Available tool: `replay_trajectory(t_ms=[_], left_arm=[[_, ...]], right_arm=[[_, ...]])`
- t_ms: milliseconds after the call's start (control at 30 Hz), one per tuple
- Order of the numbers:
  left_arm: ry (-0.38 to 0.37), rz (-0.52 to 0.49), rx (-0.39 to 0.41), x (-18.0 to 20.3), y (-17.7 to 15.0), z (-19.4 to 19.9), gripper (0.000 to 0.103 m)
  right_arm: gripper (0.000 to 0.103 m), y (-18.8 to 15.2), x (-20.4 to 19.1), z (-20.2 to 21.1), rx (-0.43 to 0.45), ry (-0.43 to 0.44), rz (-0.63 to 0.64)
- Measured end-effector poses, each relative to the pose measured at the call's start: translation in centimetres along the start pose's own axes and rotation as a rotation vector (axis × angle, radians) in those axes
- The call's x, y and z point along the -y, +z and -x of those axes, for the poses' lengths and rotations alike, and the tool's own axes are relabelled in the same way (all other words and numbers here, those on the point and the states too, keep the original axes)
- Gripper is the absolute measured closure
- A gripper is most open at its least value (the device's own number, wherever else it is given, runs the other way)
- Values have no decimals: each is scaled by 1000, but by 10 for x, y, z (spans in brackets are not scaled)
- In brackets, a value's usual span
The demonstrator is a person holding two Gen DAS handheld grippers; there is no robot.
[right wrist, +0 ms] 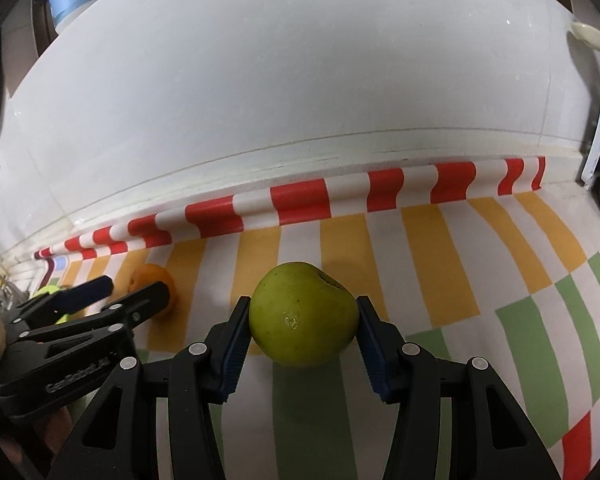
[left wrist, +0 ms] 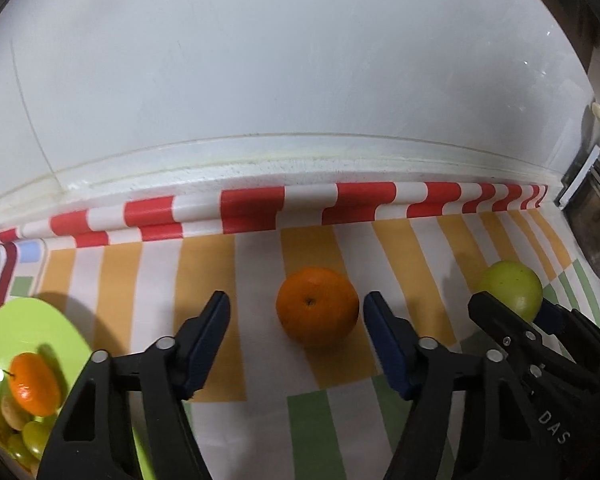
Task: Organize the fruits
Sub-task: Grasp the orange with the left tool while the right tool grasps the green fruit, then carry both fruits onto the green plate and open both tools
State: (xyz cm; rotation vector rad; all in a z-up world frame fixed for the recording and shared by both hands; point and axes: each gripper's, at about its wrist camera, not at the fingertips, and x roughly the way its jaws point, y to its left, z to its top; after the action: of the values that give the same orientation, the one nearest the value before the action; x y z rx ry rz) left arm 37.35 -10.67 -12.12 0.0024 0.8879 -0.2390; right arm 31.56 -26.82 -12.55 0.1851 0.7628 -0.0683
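On the striped mat [left wrist: 260, 360] by the white wall [left wrist: 300, 80]: right gripper [right wrist: 303, 312] is clamped on the green apple [right wrist: 304, 314], both blue pads against its sides, stem dimple up and tilted to the right. Apple sits low over the mat, at the border of the orange and green stripes; can't tell if it's resting or just lifted.

Left gripper [left wrist: 296, 312] is not gripping. The orange [left wrist: 317, 306] sits on the mat between its fingers with a clear gap on each side, stem end facing up. Pads don't touch it.

The two grippers are side by side, near each other, apple right of orange.

Far left: lime-green plate [left wrist: 28, 320] holding a smaller orange [left wrist: 34, 384] plus several pale green fruits [left wrist: 32, 436], partly hidden behind the left finger.

Mat's back edge curls up red-and-white against the wall base.
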Motion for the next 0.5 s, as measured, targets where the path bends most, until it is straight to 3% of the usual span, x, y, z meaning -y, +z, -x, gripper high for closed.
replay_trajectory(t_ms=[200, 500], left_arm=[[-39, -18, -12, 4, 1, -6, 61], [-9, -65, 25, 5, -12, 24, 61]], right_arm=[[52, 1, 0, -5, -6, -6, 8], [52, -1, -5, 7, 0, -7, 14]])
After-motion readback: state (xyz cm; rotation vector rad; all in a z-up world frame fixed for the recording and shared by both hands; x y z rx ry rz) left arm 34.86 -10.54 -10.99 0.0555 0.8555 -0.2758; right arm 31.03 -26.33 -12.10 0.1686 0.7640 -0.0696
